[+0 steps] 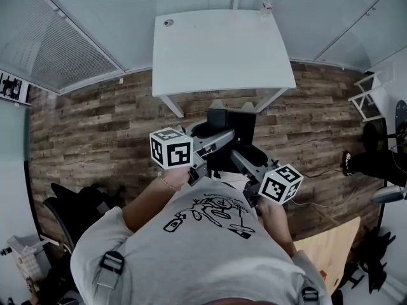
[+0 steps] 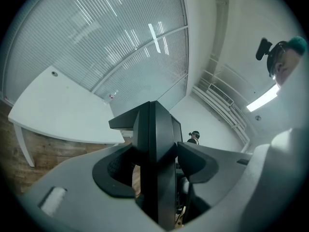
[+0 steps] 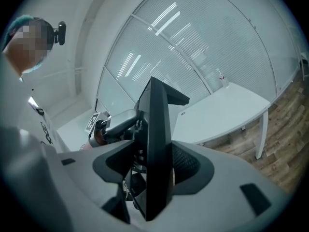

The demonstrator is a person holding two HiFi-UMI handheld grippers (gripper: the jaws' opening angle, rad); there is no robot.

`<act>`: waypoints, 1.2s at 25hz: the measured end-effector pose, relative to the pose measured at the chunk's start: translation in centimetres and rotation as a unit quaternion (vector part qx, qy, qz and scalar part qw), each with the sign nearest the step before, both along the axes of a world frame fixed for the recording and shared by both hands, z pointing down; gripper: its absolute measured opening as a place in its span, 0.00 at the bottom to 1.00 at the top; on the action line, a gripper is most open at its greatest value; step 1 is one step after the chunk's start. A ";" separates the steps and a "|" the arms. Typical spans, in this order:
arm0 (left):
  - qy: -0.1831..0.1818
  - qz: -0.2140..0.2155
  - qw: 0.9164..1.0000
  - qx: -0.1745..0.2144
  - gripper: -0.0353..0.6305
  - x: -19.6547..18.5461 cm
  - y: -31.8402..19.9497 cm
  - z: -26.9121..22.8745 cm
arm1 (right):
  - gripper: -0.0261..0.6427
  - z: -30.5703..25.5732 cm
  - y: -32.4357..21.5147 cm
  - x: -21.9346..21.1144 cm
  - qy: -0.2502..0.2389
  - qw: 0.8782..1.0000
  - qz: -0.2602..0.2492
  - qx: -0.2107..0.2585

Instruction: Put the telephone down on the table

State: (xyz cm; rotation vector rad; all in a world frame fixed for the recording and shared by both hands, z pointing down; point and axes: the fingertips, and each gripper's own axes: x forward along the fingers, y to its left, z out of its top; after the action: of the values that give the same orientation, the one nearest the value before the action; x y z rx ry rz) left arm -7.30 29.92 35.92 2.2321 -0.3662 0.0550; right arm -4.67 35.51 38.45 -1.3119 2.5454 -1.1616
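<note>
White table [image 1: 222, 49] carries bottle [image 1: 268, 5]; telephone [image 1: 240, 129] gripped above floor [image 1: 95, 126].

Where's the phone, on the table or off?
Off. Left gripper and right gripper hold the phone over the floor, short of the table.

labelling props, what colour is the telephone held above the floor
Black; the telephone shows best in the head view.

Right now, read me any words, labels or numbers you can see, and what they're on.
None can be read.
T-shirt: print above the drawing, too small.
Wall poster: too small.
Bottle label: too small.
Left cube, right cube: square markers, no words.
</note>
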 end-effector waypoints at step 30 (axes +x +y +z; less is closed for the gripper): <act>-0.004 -0.004 1.000 0.002 0.46 -5.7 -20.6 0.3 | 0.37 0.3 -20.6 -5.8 0.000 1.000 -0.010 -0.016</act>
State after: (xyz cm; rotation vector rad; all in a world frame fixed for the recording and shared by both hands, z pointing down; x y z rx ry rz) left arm -13.02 9.32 36.21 2.2345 -0.3805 0.0589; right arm -10.45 14.87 38.73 -1.2975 2.5564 -1.2098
